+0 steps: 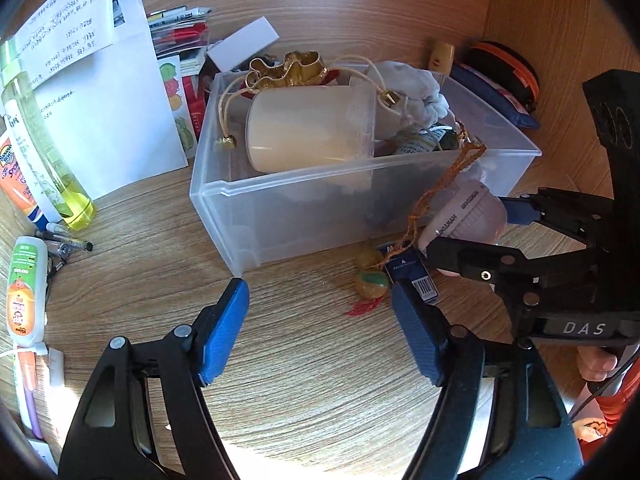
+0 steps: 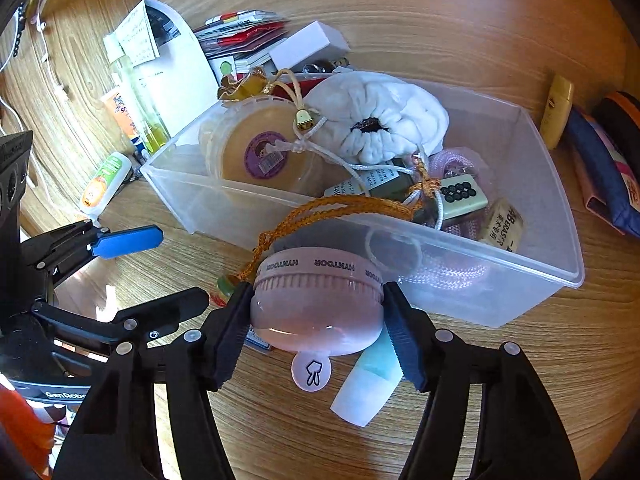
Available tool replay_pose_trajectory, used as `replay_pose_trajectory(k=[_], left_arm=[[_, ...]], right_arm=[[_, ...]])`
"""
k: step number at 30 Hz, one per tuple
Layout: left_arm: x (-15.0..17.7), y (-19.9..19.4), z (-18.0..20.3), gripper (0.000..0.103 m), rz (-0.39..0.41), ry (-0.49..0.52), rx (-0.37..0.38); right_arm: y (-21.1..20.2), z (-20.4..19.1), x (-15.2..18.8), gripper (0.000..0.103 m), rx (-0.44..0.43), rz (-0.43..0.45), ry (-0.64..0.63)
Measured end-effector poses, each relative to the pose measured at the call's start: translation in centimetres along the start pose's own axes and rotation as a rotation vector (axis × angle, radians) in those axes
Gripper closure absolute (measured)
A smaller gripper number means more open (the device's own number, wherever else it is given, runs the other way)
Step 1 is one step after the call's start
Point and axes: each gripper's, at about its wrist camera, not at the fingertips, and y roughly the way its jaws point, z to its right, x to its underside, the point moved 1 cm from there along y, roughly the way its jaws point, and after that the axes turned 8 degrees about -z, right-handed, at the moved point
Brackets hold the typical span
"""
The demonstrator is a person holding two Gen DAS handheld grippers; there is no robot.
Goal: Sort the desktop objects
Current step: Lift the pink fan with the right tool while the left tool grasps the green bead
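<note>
A clear plastic bin [image 1: 280, 216] [image 2: 552, 276] on the wooden desk holds a cream tub [image 1: 308, 128] [image 2: 256, 156], a white cloth pouch [image 2: 376, 120], a gold ornament [image 1: 288, 68] and several small items. My right gripper [image 2: 316, 308] is shut on a round pink case [image 2: 316, 300] [image 1: 464, 216] marked HYMTOOR, just at the bin's near wall. An orange braided cord [image 2: 340, 204] [image 1: 444, 184] hangs over the bin's rim to a jade charm [image 1: 370, 276] on the desk. My left gripper [image 1: 320, 320] is open and empty, in front of the bin.
A white and light blue tube [image 2: 368, 384] lies on the desk under the right gripper. A dark blue barcoded box [image 1: 412, 276] lies by the charm. Bottles [image 1: 44, 148], tubes [image 1: 24, 284] and papers [image 1: 104, 92] stand left of the bin. A blue pouch [image 2: 604, 172] lies to its right.
</note>
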Motion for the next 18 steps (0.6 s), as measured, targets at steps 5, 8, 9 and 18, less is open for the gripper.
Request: replay_pose_trajectory(k=[5, 8, 9, 18], left_arm=[[-0.4, 1.2, 0.6, 0.035, -0.029, 0.008, 0.007], [-0.7, 1.9, 1.0, 0.044, -0.045, 0.008, 0.011], [-0.8, 2.0, 1.0, 0.046, -0.044, 0.006, 0.019], [-1.6, 2.5, 1.3, 0.068, -0.043, -0.005, 0.04]], right_arm=[[-1.4, 1.2, 0.7, 0.042, -0.038, 0.016, 0.025], [-2.7, 1.6, 1.2, 0.042, -0.024, 0.041, 0.026], [-3.1, 1.8, 1.4, 0.042, -0.022, 0.048, 0.025], [-5.1, 2.5, 2.1, 0.042, -0.014, 0.088, 0.025]])
